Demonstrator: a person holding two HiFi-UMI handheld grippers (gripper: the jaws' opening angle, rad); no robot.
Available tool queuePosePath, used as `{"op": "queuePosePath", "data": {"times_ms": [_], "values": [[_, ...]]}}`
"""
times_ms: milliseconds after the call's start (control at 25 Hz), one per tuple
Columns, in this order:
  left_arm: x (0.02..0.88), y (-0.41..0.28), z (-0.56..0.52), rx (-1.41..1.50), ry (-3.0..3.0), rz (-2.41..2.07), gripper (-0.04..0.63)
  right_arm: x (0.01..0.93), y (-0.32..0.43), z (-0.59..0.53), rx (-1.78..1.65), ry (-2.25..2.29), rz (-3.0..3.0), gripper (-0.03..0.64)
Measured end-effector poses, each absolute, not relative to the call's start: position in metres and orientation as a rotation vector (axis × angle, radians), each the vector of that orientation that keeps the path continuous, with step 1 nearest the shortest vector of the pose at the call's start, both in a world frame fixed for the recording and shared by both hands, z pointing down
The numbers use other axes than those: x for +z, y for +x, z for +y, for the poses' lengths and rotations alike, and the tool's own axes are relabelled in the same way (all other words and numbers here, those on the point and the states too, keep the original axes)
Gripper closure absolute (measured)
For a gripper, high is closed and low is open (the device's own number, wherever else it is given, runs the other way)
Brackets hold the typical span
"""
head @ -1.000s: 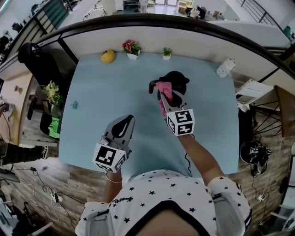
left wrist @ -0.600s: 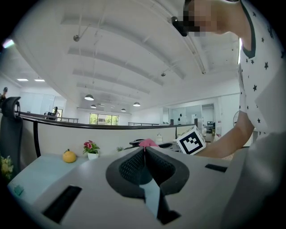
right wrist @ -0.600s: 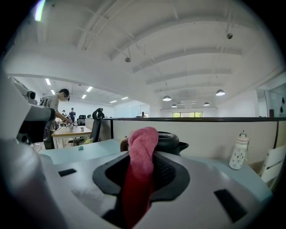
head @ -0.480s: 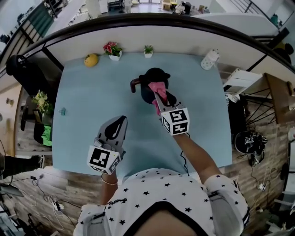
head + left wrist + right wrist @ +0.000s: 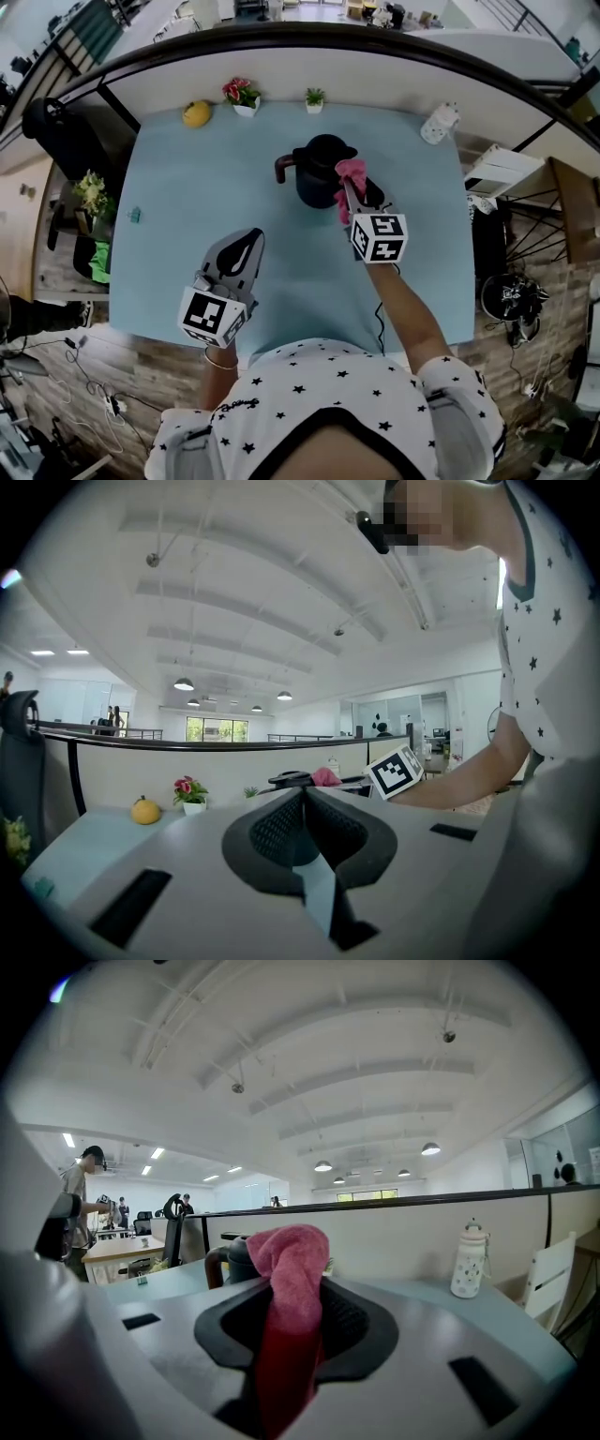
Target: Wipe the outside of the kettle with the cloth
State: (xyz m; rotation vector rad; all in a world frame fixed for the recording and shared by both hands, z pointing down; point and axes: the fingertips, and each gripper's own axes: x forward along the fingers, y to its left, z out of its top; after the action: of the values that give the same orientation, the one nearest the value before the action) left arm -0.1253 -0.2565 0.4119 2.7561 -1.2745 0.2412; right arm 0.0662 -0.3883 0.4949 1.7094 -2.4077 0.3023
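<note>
1. Since the earlier frames, the right gripper (image 5: pixel 349 192) has carried the cloth (image 5: pixel 352 171) from the front of the kettle (image 5: pixel 317 173) to its right flank. The left gripper (image 5: pixel 248 246) has stayed low, near the front edge of the table.
2. One light blue table (image 5: pixel 187 187) carries the kettle toward its far middle.
3. One dark kettle. It is stiff and probably smooth, so I think it may slide under a push. Its handle on the left looks the best place to hold it steady.
4. Two grippers. The right one is clamped on the cloth. The left one has its jaws together on nothing.
5. One pink cloth, soft and light. It hangs limp, and a tuft stands beyond the jaws against the kettle.
6. At the far edge, well apart from the kettle: one white bottle (image 5: pixel 439 122), one yellow fruit (image 5: pixel 197 114), two little potted plants (image 5: pixel 242 94).
</note>
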Motion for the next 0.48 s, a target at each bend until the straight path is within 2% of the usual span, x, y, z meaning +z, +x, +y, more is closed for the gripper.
{"op": "queuePosePath", "data": {"times_ms": [480], "values": [[0.413, -0.127, -0.257, 0.229, 2.755, -1.261, 0.565, 0.491, 0.081, -0.388, 0.332, 1.756, -2.393, 0.508]]}}
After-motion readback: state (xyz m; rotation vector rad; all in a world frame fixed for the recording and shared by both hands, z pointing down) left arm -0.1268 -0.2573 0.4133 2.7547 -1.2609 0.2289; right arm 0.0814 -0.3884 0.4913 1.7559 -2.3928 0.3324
